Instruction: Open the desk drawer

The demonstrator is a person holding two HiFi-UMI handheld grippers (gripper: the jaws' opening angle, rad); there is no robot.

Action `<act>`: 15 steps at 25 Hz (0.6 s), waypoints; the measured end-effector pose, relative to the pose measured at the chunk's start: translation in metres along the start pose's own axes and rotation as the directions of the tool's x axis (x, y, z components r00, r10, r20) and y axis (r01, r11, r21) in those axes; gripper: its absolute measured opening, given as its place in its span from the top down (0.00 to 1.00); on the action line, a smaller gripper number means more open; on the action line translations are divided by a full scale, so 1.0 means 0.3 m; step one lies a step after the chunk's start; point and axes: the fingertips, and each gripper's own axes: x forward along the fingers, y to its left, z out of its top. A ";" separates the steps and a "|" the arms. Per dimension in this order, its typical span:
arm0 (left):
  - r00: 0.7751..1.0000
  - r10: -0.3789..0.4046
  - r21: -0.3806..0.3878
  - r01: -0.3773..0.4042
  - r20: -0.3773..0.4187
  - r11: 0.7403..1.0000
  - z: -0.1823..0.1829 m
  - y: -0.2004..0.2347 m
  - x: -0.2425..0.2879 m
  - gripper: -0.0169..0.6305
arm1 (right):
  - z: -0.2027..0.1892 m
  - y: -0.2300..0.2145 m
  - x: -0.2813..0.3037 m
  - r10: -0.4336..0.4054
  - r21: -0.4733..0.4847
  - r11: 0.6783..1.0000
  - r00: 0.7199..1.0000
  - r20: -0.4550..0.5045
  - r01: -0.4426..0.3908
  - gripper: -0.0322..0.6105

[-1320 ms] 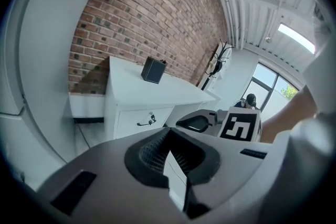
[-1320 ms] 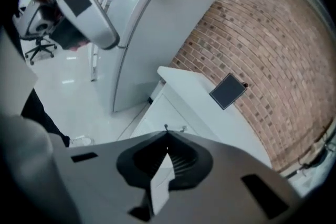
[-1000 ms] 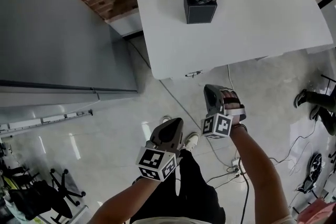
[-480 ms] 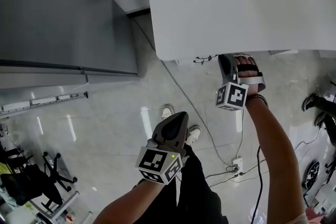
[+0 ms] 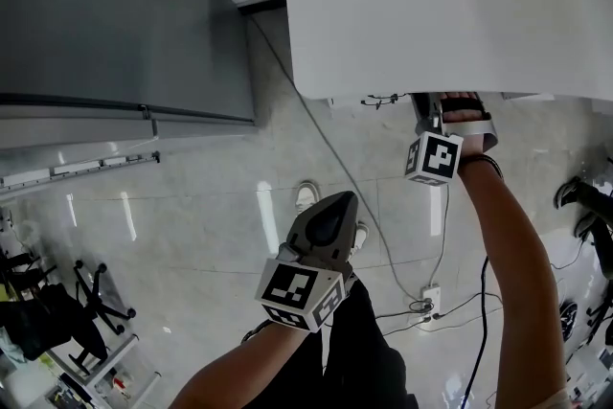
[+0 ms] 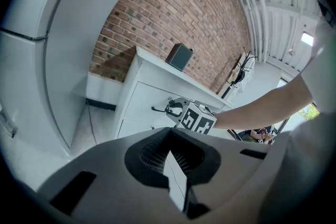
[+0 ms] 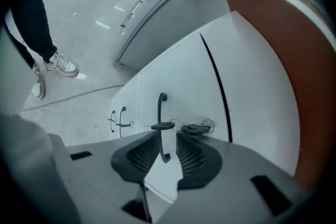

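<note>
Pale tiled floor (image 5: 192, 206); white desk (image 5: 383, 34) at 12 o'clock. The right tool (image 7: 164, 153) has advanced from over the floor to the desk's near edge. The head view hides its tips there. The right gripper view shows its jaws apart, straddling the drawer handle (image 7: 159, 113), with keys (image 7: 193, 129) at 3 o'clock of it. A grasp looks imminent. The left tool (image 5: 333, 209) hangs at 7 o'clock, closed and empty.
</note>
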 end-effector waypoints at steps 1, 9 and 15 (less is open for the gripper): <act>1.000 0.001 -0.002 -0.001 0.001 1.000 0.000 0.003 0.002 0.97 | 0.001 0.002 0.007 0.007 -0.016 1.000 1.000 -0.003 -0.007 0.79; 1.000 0.017 -0.019 -0.018 -0.019 1.000 -0.037 0.038 0.013 0.97 | 0.002 0.061 0.044 0.057 -0.114 0.992 0.998 0.000 -0.057 0.89; 0.999 0.027 -0.016 -0.027 -0.036 1.000 -0.051 0.064 0.009 0.97 | -0.016 0.069 0.072 0.099 -0.116 0.988 0.995 -0.012 -0.100 0.82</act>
